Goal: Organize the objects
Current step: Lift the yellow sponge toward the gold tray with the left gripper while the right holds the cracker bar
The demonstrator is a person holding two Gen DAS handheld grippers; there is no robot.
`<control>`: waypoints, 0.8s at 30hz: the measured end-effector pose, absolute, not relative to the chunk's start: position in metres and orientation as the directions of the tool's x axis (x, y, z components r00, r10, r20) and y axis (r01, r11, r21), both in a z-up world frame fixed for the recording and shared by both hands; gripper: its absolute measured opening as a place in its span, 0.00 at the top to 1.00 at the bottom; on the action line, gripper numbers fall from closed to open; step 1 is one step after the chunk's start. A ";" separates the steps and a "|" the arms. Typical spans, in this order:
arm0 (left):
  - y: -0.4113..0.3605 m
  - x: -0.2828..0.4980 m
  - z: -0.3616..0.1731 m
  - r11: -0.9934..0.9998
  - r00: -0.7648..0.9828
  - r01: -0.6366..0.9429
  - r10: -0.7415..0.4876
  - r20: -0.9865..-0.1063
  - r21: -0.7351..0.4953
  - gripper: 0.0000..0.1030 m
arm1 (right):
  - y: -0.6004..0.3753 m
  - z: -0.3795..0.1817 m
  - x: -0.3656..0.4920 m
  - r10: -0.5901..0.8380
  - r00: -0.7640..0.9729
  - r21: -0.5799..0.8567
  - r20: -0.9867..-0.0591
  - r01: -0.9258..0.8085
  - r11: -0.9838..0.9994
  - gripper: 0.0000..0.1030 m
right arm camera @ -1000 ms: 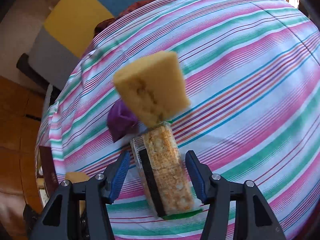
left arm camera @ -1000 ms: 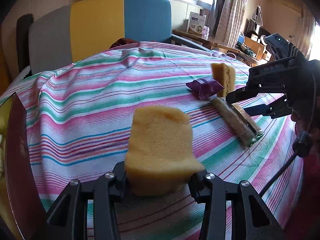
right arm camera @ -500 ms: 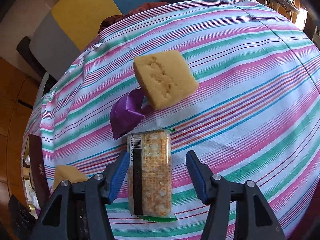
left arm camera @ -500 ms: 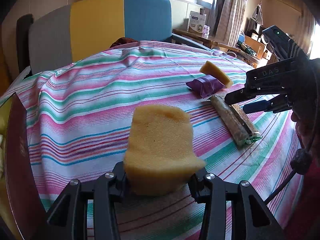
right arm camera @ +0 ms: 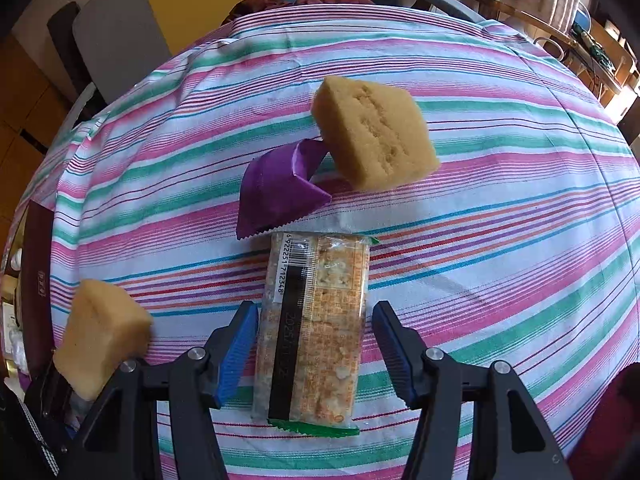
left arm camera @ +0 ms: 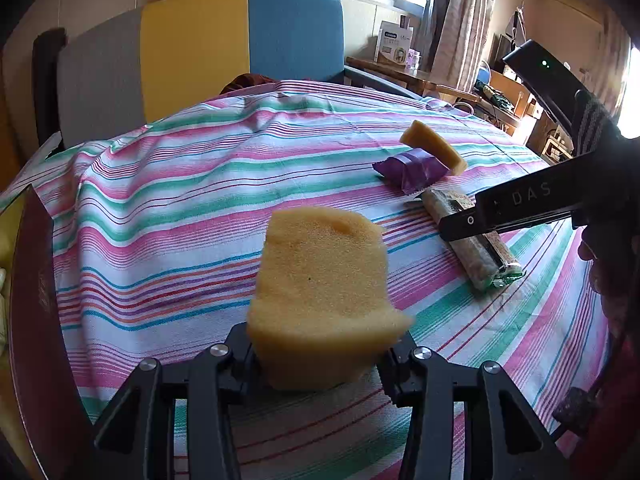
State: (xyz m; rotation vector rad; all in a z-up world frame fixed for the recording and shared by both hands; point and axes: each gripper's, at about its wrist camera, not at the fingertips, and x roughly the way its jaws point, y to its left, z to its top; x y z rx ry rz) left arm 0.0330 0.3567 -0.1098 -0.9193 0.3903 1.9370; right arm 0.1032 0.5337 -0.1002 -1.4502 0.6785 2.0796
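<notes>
My left gripper point(left arm camera: 320, 354) is shut on a yellow sponge point(left arm camera: 320, 292) and holds it above the striped tablecloth point(left arm camera: 168, 208); the held sponge also shows in the right wrist view point(right arm camera: 100, 332). My right gripper point(right arm camera: 314, 350) is open, its blue pads on either side of a cracker packet point(right arm camera: 312, 328) lying on the cloth, apart from it. A second yellow sponge point(right arm camera: 372, 140) leans tilted on a purple packet point(right arm camera: 280, 188) just beyond. In the left wrist view the cracker packet point(left arm camera: 476, 252), purple packet point(left arm camera: 416, 170) and second sponge point(left arm camera: 434, 150) lie at the right.
A dark red box point(left arm camera: 36, 312) stands at the table's left edge. A grey, yellow and blue chair back point(left arm camera: 200, 48) is behind the table. A wooden desk with a white carton point(left arm camera: 394, 46) stands at the far right.
The second sponge has dropped from upright onto the purple packet and lies tilted. My right gripper has moved forward so the cracker packet sits between its open jaws. The left gripper is still.
</notes>
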 end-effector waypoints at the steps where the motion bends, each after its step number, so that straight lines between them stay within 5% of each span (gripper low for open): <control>1: 0.357 0.033 -0.110 -0.521 -0.293 -0.848 0.610 -0.736 -0.095 0.54 | 0.533 -0.101 0.103 0.131 -0.289 0.097 -0.948 -0.656 -0.749 0.42; 24: 0.355 0.034 -0.105 -0.539 -0.319 -0.839 0.599 -0.734 -0.074 0.57 | 0.536 -0.103 0.102 0.194 -0.270 0.009 -0.943 -0.604 -0.797 0.53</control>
